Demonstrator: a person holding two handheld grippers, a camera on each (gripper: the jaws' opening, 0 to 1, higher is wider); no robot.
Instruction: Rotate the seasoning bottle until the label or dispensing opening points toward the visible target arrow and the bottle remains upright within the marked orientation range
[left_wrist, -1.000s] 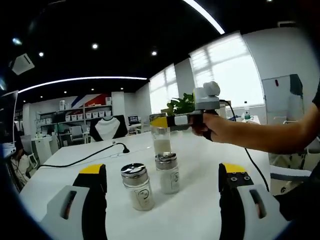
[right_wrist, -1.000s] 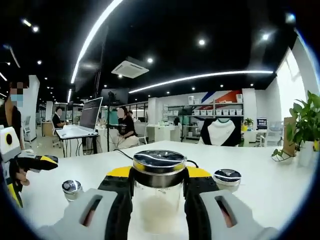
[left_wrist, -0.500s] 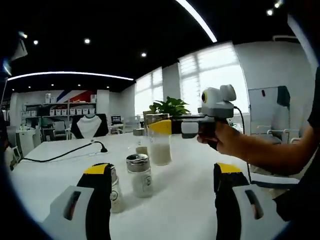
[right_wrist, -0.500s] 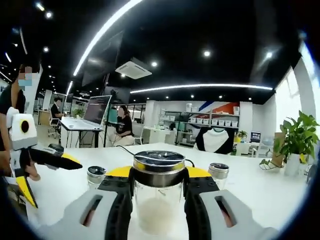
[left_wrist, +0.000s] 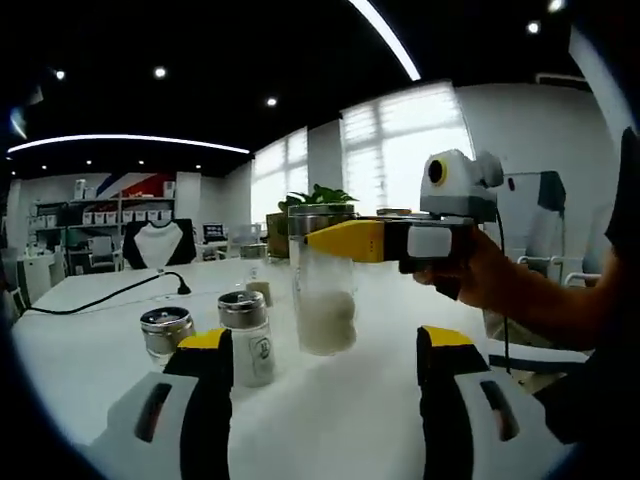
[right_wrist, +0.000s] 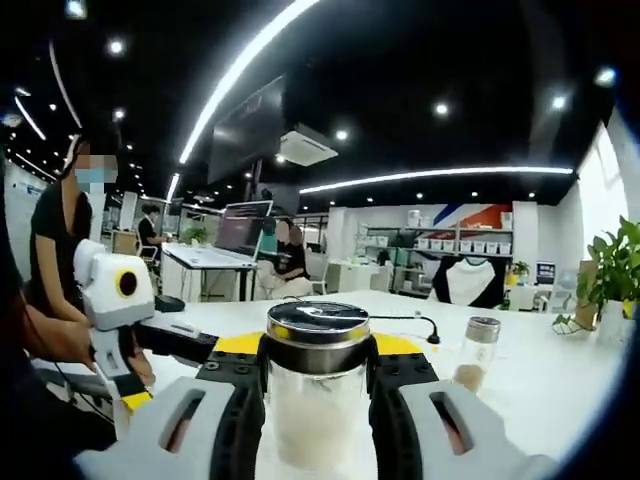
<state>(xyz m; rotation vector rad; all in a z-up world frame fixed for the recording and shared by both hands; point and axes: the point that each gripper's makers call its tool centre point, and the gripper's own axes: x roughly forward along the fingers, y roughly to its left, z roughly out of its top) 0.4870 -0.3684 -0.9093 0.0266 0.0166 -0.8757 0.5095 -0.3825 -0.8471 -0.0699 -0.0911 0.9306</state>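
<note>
A tall glass seasoning bottle (right_wrist: 318, 405) with a steel lid and white powder inside stands upright between the jaws of my right gripper (right_wrist: 318, 352), which is shut on it just below the lid. In the left gripper view the same bottle (left_wrist: 325, 300) shows at centre, with the right gripper's yellow-tipped fingers (left_wrist: 350, 241) around its neck and a person's hand behind them. My left gripper (left_wrist: 325, 340) is open in front of the bottle, with nothing between its jaws. I cannot tell whether the bottle's base touches the white table (left_wrist: 380, 400).
Two small shakers with silver lids (left_wrist: 250, 335) (left_wrist: 165, 332) stand left of the bottle, with a third (left_wrist: 259, 291) behind. Another small shaker with brown contents (right_wrist: 472, 355) stands to the right. A black cable (left_wrist: 110, 292) crosses the table, a plant (left_wrist: 315, 200) stands behind, and people sit at desks.
The right gripper, still shut on the bottle, now looks larger and nearer in the left gripper view. Both views have swung, so the small shakers have shifted left there.
</note>
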